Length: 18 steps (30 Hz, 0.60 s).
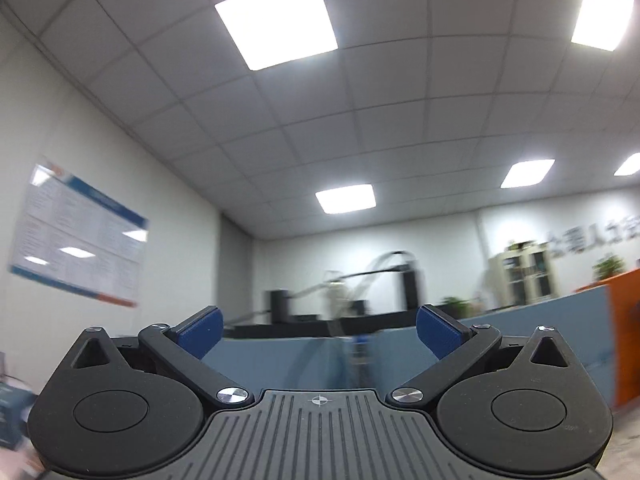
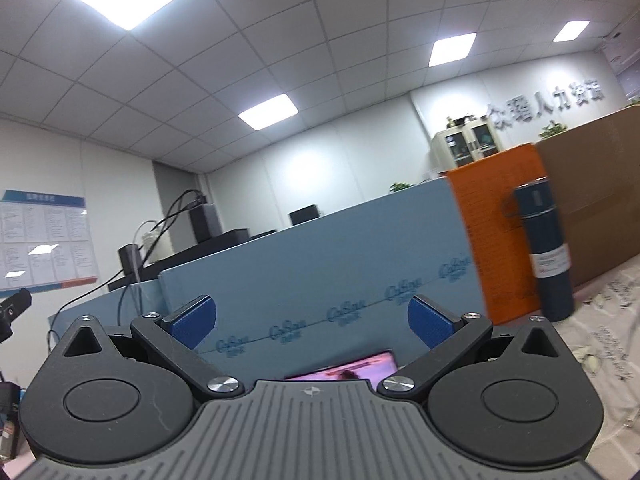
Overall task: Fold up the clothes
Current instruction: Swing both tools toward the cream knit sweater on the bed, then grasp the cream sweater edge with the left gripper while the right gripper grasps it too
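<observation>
No clothes are in either view. My left gripper is open and empty, its blue pads spread wide, and it points up toward the ceiling and far wall; that view is blurred. My right gripper is open and empty too, its blue pads wide apart, and it points at a blue foam board. Behind its body a phone with a lit pink screen shows.
A dark blue flask stands at the right beside an orange box and a brown cardboard box, on a surface covered with printed paper. Cables and black devices stand at the left. The blue board also shows in the left view.
</observation>
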Each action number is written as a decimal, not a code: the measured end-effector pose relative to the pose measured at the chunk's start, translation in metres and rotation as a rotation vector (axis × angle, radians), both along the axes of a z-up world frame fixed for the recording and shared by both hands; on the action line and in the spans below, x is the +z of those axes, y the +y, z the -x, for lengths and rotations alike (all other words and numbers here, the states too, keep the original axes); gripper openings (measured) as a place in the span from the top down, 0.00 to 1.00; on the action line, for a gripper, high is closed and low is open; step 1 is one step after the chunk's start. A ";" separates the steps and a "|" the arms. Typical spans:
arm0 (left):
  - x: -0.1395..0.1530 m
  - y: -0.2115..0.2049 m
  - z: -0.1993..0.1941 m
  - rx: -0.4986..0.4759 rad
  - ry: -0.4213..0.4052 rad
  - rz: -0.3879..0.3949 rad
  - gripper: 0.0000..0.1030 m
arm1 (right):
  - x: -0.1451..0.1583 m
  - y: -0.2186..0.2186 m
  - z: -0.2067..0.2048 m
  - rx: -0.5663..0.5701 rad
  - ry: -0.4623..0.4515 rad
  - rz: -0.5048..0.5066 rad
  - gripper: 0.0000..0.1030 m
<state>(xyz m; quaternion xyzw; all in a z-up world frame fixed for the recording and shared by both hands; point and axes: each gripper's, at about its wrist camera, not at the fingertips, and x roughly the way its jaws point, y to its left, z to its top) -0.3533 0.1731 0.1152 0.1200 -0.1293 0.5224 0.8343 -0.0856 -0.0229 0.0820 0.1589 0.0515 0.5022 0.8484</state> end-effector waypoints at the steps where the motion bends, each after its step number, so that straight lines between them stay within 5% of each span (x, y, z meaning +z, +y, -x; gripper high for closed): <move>1: 0.003 0.010 0.007 0.027 -0.011 0.015 0.00 | 0.003 0.011 0.001 0.027 -0.004 0.010 0.00; 5: 0.002 0.064 0.031 0.077 -0.063 0.181 0.00 | 0.004 0.056 0.002 0.114 0.047 0.042 0.00; 10: -0.038 0.140 0.054 -0.101 -0.137 0.515 0.00 | -0.018 0.114 0.007 0.225 0.129 0.142 0.00; 18: -0.102 0.201 0.062 -0.347 -0.239 0.911 0.01 | -0.064 0.189 0.014 0.394 0.191 0.325 0.00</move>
